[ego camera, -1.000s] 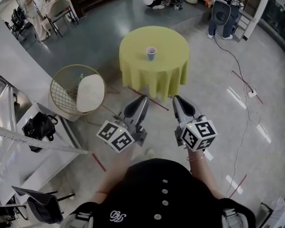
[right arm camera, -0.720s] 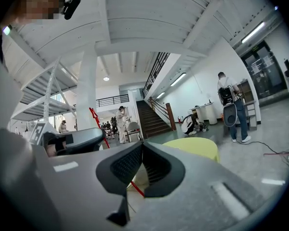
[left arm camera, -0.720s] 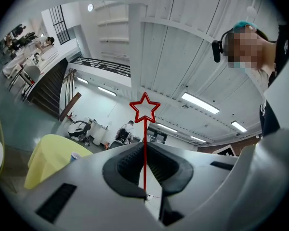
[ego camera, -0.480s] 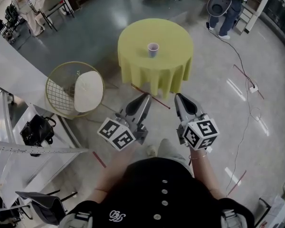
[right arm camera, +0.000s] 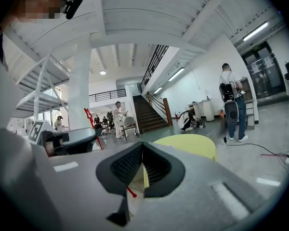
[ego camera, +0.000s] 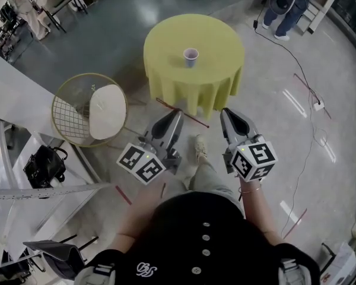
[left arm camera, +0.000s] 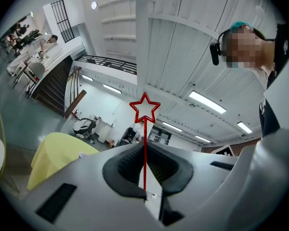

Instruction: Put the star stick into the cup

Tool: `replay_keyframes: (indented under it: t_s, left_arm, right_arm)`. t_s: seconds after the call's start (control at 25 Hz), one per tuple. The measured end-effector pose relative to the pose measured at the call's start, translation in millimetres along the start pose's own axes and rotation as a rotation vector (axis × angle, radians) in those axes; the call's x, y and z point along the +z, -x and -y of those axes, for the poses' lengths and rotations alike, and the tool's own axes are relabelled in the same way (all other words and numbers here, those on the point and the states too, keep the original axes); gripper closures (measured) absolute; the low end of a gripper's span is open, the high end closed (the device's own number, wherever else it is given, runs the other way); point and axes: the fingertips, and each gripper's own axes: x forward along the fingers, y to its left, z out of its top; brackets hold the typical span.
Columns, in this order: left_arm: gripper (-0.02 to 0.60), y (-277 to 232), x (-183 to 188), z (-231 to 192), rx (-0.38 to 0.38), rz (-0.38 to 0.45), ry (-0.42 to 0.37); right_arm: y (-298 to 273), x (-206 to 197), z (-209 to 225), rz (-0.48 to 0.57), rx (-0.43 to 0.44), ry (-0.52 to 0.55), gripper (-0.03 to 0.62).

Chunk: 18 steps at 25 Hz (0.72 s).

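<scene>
One star stick (left arm camera: 144, 110) was pinched upright in the left gripper (left arm camera: 144, 146); the right gripper (right arm camera: 142, 146) was pressed together, empty, and the cup (ego camera: 190, 56) was seen well ahead on the yellow table (ego camera: 166, 46)

Bright even light; ceiling strip lights (left arm camera: 207, 102) glare; sheen on floor (ego camera: 296, 108); gripper views fisheye-bent, corners black.
</scene>
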Motion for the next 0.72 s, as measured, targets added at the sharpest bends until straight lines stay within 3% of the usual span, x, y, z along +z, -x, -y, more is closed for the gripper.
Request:
replay_keyframes:
  t_s: [0.72]
  left_arm:
    - [0.56,-108,14,-81,0.09,0.002,-0.016]
  right_arm:
    - [-119,22,77,-0.057,0.104,-0.019,0.591]
